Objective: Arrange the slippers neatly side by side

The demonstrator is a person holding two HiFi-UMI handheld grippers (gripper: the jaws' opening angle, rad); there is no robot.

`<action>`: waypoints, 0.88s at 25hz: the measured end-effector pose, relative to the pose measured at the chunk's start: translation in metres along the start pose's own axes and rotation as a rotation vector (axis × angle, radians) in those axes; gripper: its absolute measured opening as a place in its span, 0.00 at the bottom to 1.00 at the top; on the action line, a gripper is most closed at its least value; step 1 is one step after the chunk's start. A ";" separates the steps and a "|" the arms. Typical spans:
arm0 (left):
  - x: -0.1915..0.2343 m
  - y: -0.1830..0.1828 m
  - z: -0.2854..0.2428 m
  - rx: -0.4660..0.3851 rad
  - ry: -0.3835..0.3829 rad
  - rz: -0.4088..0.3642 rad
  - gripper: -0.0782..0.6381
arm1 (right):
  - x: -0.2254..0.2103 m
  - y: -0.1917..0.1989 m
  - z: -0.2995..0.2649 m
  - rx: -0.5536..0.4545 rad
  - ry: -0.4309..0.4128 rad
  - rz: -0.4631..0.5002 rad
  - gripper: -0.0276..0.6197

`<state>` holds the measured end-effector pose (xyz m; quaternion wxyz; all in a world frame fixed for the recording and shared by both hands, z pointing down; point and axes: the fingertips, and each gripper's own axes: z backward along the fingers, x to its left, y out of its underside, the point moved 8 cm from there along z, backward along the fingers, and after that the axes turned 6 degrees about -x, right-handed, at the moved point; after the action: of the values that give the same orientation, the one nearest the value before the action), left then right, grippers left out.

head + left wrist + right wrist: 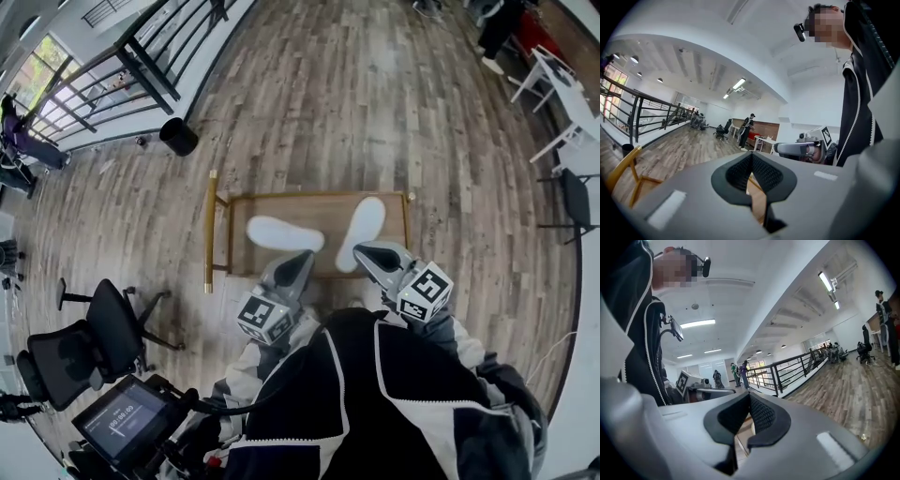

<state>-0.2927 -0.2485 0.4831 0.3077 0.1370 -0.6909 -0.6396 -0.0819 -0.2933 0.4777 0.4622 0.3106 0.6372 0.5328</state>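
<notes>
Currently we are holding the left gripper (302,259) and right gripper (366,251) over the wooden surface's (314,211) near edge, fingers pressed together and empty, since the left slipper (284,233) and right slipper (362,231) are lying on it angled apart.

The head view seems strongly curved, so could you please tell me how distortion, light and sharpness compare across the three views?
Head view: fisheye bows the floorboards, yet the white slippers on the wooden table are sharp, evenly lit. Left gripper view: black corners, the shut left claw looms large, slightly soft. Right gripper view: black corners, bright ceiling strips, right claw equally large.
</notes>
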 end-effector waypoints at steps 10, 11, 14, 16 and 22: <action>0.084 0.052 0.005 0.154 -0.226 0.231 0.23 | -0.003 -0.011 0.003 -0.005 0.058 0.000 0.05; 0.095 0.062 0.008 0.168 -0.271 0.286 0.27 | -0.002 -0.010 0.006 -0.004 0.061 -0.001 0.05; 0.130 0.096 0.012 0.209 -0.413 0.432 0.35 | -0.004 -0.009 0.017 -0.007 0.079 0.002 0.05; 0.151 0.122 0.007 0.258 -0.488 0.517 0.39 | -0.009 -0.008 0.025 -0.006 0.105 0.002 0.05; 0.199 0.176 -0.002 0.322 -0.651 0.762 0.46 | -0.007 -0.004 0.045 0.022 0.184 -0.002 0.05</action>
<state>-0.4093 -0.3402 0.7032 0.2631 -0.2841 -0.8411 -0.3777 -0.0378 -0.2830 0.4751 0.3991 0.2647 0.6830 0.5516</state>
